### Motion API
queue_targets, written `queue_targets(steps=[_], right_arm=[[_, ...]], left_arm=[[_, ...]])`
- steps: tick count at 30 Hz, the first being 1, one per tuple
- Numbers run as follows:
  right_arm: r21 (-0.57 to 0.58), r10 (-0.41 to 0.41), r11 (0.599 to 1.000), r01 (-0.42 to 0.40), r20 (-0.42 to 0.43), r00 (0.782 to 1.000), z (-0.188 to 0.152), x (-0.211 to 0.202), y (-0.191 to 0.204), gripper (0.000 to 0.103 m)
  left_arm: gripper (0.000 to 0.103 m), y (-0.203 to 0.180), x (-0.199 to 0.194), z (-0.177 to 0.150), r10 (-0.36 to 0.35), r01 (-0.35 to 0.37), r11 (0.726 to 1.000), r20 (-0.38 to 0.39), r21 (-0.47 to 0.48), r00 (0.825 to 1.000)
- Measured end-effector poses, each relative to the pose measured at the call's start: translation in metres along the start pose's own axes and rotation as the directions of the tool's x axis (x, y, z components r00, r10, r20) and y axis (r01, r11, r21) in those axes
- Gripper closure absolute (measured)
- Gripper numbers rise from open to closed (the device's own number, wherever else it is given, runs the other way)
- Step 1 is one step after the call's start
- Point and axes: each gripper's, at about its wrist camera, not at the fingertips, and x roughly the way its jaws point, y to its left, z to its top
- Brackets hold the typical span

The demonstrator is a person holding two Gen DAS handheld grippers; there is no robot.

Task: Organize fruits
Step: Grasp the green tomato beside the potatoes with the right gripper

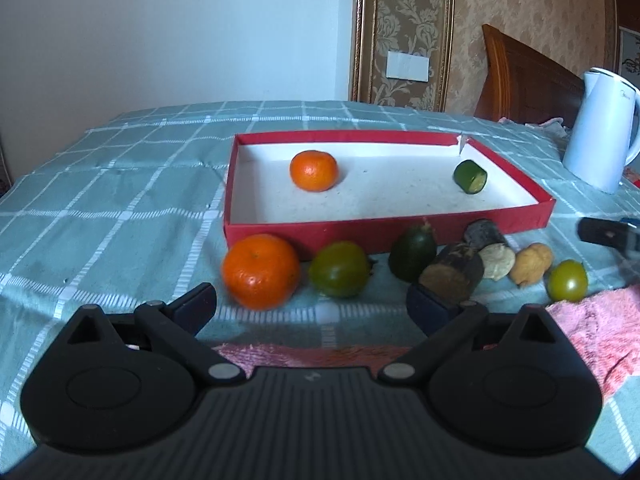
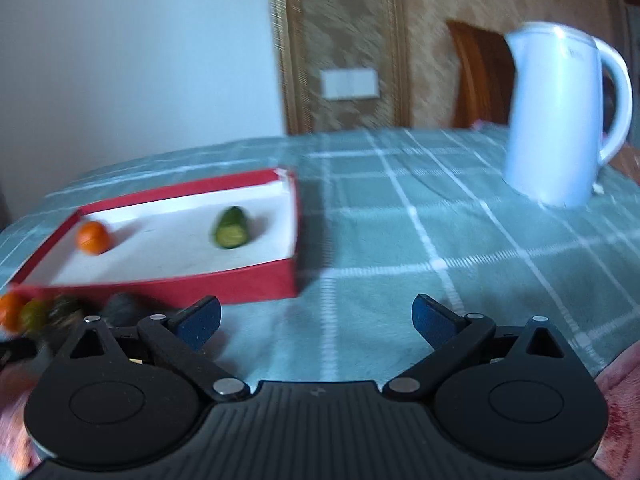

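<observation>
A red tray (image 1: 384,229) with a white floor holds an orange (image 1: 313,171) and a cut cucumber piece (image 1: 470,176). In front of it lie a larger orange (image 1: 261,271), a green tomato (image 1: 338,274), a dark green fruit (image 1: 413,256), two dark stubs (image 1: 452,276), two pale lumps (image 1: 532,263) and a small green tomato (image 1: 567,280). My left gripper (image 1: 314,308) is open, low over the cloth just before the row. My right gripper (image 2: 316,322) is open and empty, right of the tray (image 2: 240,282); this view is blurred.
A white kettle (image 1: 600,132) stands at the right of the table and shows large in the right wrist view (image 2: 560,120). A pink towel (image 1: 600,332) lies at the near right. The right gripper's tip (image 1: 608,236) shows at the right edge. A green checked cloth (image 1: 120,220) covers the table.
</observation>
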Motion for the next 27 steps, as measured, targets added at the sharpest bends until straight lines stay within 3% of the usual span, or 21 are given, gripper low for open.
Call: queue_targets(steps=[5,7,13,17,22,27], right_arm=[[-0.075,0.043,0.996,-0.04,0.036,0.998,-0.004,-0.021,0.019,0.001],[-0.096,0.06,0.994,-0.056,0.037,0.997,-0.005,-0.024,0.026,0.014],[-0.143,0.097,0.985,-0.097,-0.009,0.995,-0.013,-0.019,0.042,0.021],[-0.145,0.078,0.986,-0.085,-0.049,0.996,-0.017,-0.01,0.047,0.026],[-0.102,0.149,0.982,-0.161,-0.112,0.982,-0.019,0.0,0.048,0.05],[-0.1,0.177,0.976,-0.191,-0.134,0.975,-0.022,0.002,0.055,0.067]], left_arm=[[0.002,0.004,0.004,-0.002,0.011,-0.012,1.0,-0.028,-0.013,1.0],[0.001,0.003,0.006,-0.002,0.019,-0.019,1.0,-0.042,-0.011,0.999],[0.0,0.005,0.006,-0.002,0.017,-0.018,1.0,-0.054,-0.01,0.998],[0.0,0.004,0.006,-0.002,0.017,-0.017,1.0,-0.054,-0.009,0.998],[0.0,0.004,0.006,-0.002,0.017,-0.018,1.0,-0.054,-0.01,0.998],[0.0,0.003,0.006,-0.002,0.018,-0.019,1.0,-0.055,-0.007,0.998]])
